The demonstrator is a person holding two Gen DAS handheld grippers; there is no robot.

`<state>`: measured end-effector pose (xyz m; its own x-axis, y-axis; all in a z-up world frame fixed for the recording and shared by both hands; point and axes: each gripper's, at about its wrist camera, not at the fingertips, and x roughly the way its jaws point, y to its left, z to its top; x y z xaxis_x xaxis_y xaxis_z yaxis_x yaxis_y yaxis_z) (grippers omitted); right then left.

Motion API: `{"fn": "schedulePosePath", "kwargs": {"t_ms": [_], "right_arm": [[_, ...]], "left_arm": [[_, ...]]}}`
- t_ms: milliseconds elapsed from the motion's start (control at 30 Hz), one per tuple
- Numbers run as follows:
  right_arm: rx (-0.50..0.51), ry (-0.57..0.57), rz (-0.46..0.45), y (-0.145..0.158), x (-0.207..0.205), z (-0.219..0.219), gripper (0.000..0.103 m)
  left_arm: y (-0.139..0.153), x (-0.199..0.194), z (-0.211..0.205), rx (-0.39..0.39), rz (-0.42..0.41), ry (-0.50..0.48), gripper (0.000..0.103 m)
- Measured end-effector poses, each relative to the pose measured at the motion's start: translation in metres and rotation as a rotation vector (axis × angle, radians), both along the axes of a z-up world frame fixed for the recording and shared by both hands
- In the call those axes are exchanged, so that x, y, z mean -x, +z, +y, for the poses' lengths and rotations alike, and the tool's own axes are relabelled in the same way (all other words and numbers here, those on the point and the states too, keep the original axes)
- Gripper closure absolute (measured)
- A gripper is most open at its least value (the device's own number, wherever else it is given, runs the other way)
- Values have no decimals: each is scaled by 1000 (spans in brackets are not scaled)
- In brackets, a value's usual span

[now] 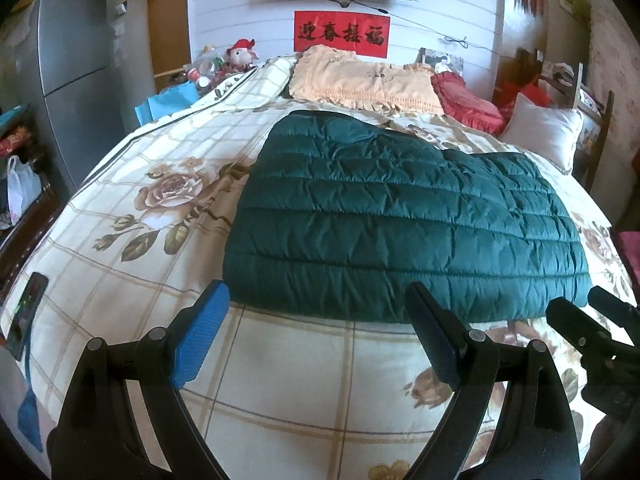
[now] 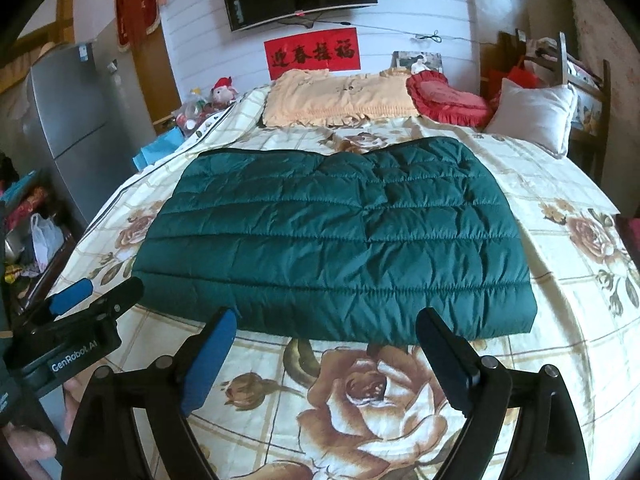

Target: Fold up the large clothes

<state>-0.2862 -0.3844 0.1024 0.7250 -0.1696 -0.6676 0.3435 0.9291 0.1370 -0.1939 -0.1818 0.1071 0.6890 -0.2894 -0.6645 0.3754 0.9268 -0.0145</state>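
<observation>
A dark green quilted jacket (image 1: 400, 216) (image 2: 332, 236) lies folded into a flat rectangle on the floral bedspread (image 1: 300, 368) (image 2: 360, 392). My left gripper (image 1: 316, 292) hovers at the jacket's near edge, towards its left half, open with nothing between its fingers. My right gripper (image 2: 326, 314) stands at the same near edge further right, also open and empty. Each gripper shows in the other's view: the right one (image 1: 592, 308) at the right margin, the left one (image 2: 92, 296) at the left margin with a hand below it.
A peach pillow (image 1: 360, 80), a red cushion (image 1: 468, 96) and a white pillow (image 1: 544, 132) line the head of the bed. A phone (image 1: 28, 316) lies at the bed's left edge. A grey fridge (image 1: 76, 72) stands left.
</observation>
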Motion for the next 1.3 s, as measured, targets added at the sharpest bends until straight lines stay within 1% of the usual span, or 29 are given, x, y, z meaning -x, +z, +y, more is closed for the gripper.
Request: {"fn": "schedulePosePath", "kwargs": {"t_ms": [300, 433, 800, 1000, 1233, 1300], "right_arm": [[-12, 0, 11, -6, 6, 4, 13], [-11, 1, 10, -5, 7, 6, 13], [19, -10, 0, 2, 11, 8, 13], [22, -7, -3, 3, 15, 9, 13], [12, -1, -1, 2, 15, 10, 13], [12, 0, 0, 2, 15, 8, 13]], "left_arm": [[-3, 10, -1, -16, -2, -5, 13], [-2, 12, 0, -4, 4, -13, 13], [4, 21, 2, 1, -42, -19, 13], [7, 28, 2, -14, -77, -20, 13], [6, 27, 4, -8, -55, -20, 13], [3, 20, 6, 4, -34, -19, 13]]}}
